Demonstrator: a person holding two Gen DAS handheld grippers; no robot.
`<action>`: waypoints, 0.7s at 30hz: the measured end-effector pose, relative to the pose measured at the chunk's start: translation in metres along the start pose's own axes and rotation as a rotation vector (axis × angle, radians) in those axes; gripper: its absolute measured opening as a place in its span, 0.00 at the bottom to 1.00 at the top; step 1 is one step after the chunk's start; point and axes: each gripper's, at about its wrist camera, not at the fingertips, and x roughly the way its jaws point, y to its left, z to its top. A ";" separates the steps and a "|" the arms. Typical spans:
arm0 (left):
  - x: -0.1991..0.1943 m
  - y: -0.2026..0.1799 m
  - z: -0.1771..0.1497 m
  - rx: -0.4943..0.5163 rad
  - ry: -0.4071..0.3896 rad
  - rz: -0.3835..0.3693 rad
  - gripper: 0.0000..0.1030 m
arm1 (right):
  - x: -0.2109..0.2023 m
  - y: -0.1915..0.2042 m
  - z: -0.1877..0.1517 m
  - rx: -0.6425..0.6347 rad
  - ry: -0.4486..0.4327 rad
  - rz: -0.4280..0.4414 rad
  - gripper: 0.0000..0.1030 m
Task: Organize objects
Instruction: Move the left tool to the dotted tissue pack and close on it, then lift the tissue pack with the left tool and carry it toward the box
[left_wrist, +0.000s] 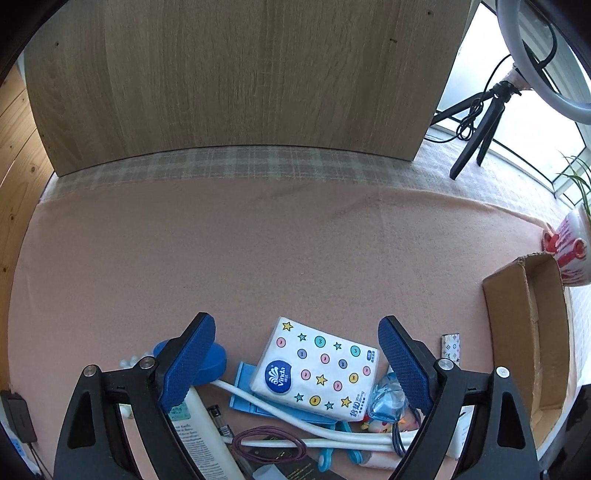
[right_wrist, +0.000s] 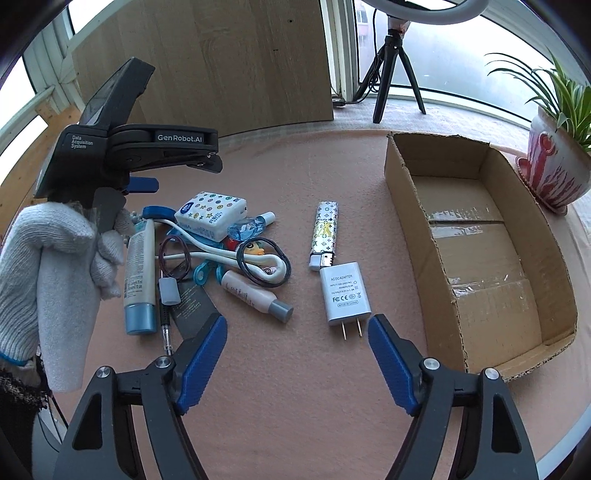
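Now lower the left gripper (left_wrist: 295, 369), jaws wide apart, squarely over the tissue pack (left_wrist: 317, 369) lying between them, then close gently, keeping the right gripper (right_wrist: 297, 363), likewise apart, clear near the charger (right_wrist: 344, 295).

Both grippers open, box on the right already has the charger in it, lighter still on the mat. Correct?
Not quite. The cardboard box holds nothing; the right wrist view shows the white charger lying on the mat just left of it, next to the lighter. The left gripper and right gripper are both open.
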 end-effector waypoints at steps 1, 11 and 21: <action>0.006 -0.002 0.001 0.003 0.019 -0.002 0.82 | 0.000 -0.001 0.000 0.003 0.000 0.000 0.73; 0.037 -0.008 -0.016 0.018 0.110 -0.053 0.59 | -0.004 -0.015 0.000 0.034 -0.006 0.002 0.73; 0.027 -0.004 -0.044 0.042 0.138 -0.127 0.59 | -0.006 -0.017 0.003 0.039 -0.012 0.010 0.73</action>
